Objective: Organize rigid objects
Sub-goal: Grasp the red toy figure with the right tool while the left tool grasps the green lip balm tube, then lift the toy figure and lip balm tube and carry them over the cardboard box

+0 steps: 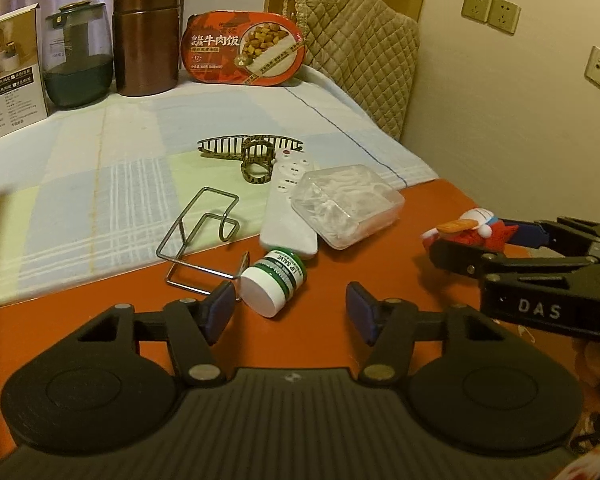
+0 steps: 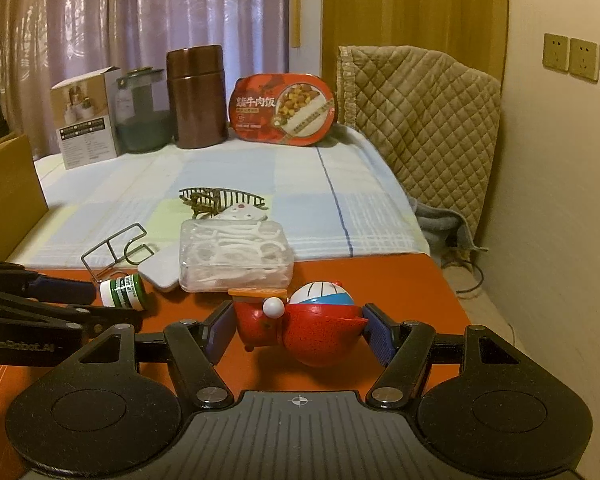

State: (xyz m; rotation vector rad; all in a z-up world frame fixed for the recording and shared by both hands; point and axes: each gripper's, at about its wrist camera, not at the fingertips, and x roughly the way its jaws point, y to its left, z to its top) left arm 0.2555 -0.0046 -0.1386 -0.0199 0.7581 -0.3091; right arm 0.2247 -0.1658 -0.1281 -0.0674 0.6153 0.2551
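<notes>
A red, white and blue cartoon figurine [image 2: 300, 320] lies on the orange mat [image 2: 400, 280] between the fingers of my right gripper [image 2: 298, 332], which touch both its sides; it also shows in the left wrist view [image 1: 476, 230]. My left gripper [image 1: 290, 312] is open and empty, just in front of a green-and-white lip salve jar [image 1: 276, 280] lying on its side. Beyond it lie a bent wire holder [image 1: 198, 236], a white remote [image 1: 288, 204], a clear box of floss picks [image 1: 348, 204] and a dark hair claw [image 1: 252, 152].
At the back of the checked cloth [image 1: 100, 200] stand a printed carton [image 1: 8, 76], a glass jar [image 1: 78, 56], a brown flask [image 1: 146, 36] and an orange meal box [image 1: 246, 48]. A quilted chair back [image 2: 420, 128] stands at the right. A cardboard box [image 2: 8, 184] is at the left.
</notes>
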